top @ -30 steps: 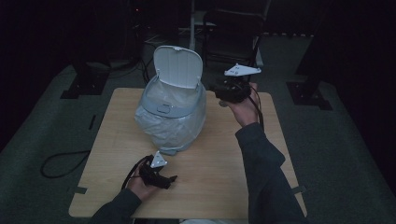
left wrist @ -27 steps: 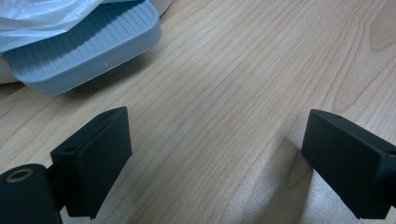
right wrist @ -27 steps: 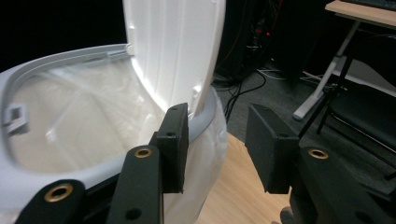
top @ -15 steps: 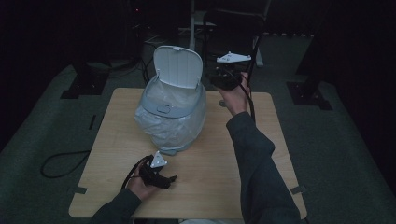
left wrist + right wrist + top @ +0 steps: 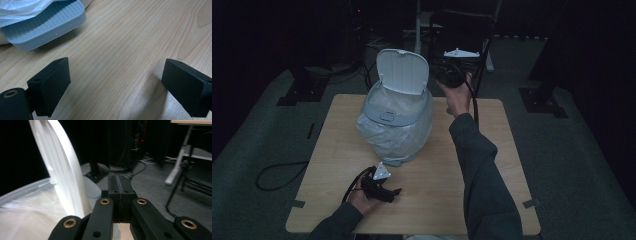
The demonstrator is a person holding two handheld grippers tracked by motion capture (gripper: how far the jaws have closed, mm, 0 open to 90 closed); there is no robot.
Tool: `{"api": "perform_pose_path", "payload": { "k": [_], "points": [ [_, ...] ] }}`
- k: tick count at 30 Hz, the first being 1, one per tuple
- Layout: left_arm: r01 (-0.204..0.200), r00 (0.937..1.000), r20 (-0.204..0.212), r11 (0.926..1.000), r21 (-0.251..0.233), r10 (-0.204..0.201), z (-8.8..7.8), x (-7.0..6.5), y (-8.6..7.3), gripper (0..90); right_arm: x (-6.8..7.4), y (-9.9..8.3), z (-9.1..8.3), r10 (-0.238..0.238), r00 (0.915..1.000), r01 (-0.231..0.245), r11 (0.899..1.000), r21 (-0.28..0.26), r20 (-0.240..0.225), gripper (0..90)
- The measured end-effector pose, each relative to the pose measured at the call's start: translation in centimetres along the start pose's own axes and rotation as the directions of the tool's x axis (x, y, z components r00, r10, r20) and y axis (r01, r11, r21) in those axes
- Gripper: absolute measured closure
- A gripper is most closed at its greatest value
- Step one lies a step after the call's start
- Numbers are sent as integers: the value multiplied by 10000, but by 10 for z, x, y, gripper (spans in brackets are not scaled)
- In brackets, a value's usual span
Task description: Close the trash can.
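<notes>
A pedal bin (image 5: 394, 122) lined with a clear plastic bag stands in the middle of the wooden table (image 5: 492, 150), its white lid (image 5: 402, 71) raised upright. My right gripper (image 5: 451, 75) hovers to the right of the lid at the far side of the table; its jaws have just been closing and now meet with nothing between them (image 5: 119, 185). The lid (image 5: 60, 170) stands edge-on just left of it. My left gripper (image 5: 388, 192) rests on the table near the front edge, open and empty (image 5: 115, 87), facing the bin's grey pedal (image 5: 42, 25).
Dark stands and cables (image 5: 277, 175) lie on the floor around the table. A chair frame and a white pole (image 5: 178, 165) stand behind it. Bare wood lies right of the bin.
My right gripper has moved away from me toward the far edge and a little left, beside the raised lid. Its jaws have closed. The left hand has stayed put.
</notes>
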State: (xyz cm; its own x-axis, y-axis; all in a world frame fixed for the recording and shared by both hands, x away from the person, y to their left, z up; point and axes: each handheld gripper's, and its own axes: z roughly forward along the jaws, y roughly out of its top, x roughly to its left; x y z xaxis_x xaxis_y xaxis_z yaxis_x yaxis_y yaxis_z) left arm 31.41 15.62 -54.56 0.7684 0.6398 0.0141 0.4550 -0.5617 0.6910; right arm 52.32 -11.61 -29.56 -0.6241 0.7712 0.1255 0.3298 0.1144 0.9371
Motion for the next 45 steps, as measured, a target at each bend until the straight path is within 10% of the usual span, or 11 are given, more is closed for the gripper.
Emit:
{"api": "perform_pose_path", "payload": {
  "k": [10, 17, 27, 33, 38, 45],
  "points": [
    [-5, 10000, 8, 10000, 23, 5, 0, 0, 0, 93, 11, 1, -3, -139, 9910, 81, 9990, -441, -1332, 900],
    [19, 10000, -17, 10000, -27, -19, 0, 0, 0, 93, 57, -10, -17, -1376, 9596, 1314, 9905, -416, -2452, 900],
    [44, 10000, -7, 10000, -32, -44, 0, -1, 0, 93, 128, -38, 1, -3317, 9129, 3595, 9294, 839, -2380, 900],
    [42, 10000, -6, 10000, -38, -42, 0, -1, 0, 93, 138, -39, 6, -3390, 9098, 3691, 9247, 932, -2393, 900],
    [43, 10000, -10, 10000, -32, -43, 0, -1, 0, 93, 146, -39, 0, -4101, 8898, 4384, 8900, 1256, -2002, 900],
    [40, 10000, 3, 10000, -27, -40, 0, -1, 0, 93, 118, -46, -29, -3408, 9286, 3524, 9338, 612, -1465, 898]
  ]
}}
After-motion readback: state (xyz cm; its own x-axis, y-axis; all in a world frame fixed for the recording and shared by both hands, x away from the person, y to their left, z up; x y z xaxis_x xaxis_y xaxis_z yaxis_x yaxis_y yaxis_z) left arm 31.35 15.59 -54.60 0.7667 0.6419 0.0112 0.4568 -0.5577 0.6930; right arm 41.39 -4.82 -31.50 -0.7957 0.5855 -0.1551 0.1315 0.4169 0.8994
